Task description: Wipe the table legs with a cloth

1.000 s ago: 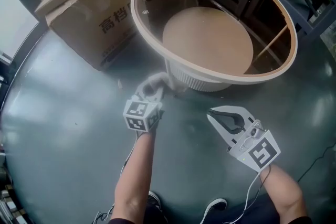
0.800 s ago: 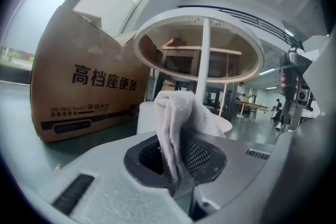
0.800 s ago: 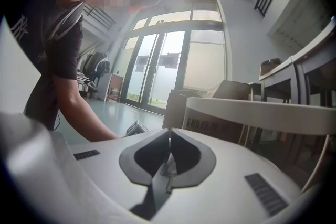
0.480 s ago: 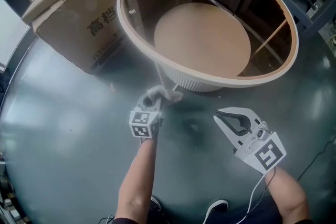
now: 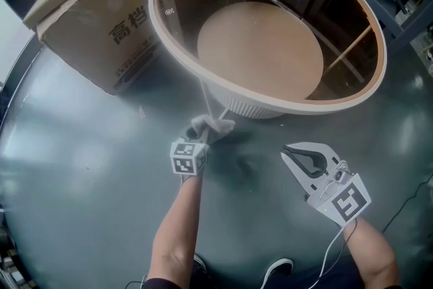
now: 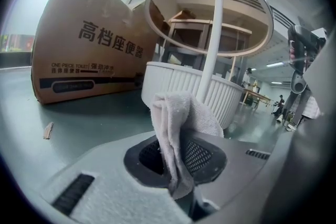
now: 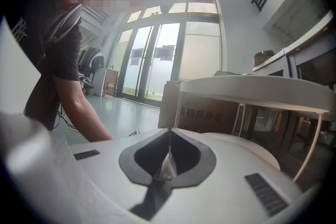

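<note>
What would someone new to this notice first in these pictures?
The big round table with a cream rim and clear glass top fills the upper middle of the head view, a printed brown cardboard box to its left. Just below its rim, the left tongs pinch a pale towelling cloth by a thin white table leg; the right tongs hang shut, off to the right.
</note>
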The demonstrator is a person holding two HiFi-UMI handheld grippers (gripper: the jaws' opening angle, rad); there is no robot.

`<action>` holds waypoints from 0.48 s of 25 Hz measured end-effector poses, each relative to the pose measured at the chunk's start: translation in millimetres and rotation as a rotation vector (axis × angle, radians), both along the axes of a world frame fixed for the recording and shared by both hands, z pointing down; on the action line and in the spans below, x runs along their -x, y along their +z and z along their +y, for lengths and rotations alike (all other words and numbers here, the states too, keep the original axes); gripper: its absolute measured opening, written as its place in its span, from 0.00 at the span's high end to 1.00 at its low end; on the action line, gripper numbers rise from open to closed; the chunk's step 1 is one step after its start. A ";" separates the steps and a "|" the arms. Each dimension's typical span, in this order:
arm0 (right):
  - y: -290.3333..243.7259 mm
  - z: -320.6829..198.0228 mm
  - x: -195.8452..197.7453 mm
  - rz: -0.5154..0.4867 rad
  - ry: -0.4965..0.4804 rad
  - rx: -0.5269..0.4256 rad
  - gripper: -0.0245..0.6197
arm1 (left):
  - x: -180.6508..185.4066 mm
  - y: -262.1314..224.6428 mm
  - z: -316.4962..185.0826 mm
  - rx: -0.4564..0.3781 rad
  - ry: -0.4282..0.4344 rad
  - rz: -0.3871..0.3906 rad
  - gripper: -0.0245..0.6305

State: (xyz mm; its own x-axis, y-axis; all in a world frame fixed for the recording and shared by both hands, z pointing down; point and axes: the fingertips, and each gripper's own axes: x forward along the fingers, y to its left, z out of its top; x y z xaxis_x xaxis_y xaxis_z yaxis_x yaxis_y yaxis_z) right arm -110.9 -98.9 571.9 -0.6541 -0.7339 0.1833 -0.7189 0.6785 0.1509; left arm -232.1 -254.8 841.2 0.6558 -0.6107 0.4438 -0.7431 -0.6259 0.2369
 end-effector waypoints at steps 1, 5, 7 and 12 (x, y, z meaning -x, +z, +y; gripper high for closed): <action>-0.2 0.4 2.0 -0.003 -0.003 -0.001 0.95 | 0.4 -1.3 1.6 0.011 0.002 0.006 0.90; -3.5 0.1 10.4 -0.009 -0.020 0.000 0.95 | -1.2 -50.0 5.2 -0.036 0.040 0.078 0.90; -7.1 -2.0 18.8 -0.020 -0.039 -0.008 0.95 | -2.5 -96.9 2.6 -0.125 0.065 0.107 0.90; -16.4 -8.7 47.9 -0.068 -0.080 -0.019 0.95 | 1.3 -223.7 -5.3 -0.331 0.101 0.171 0.90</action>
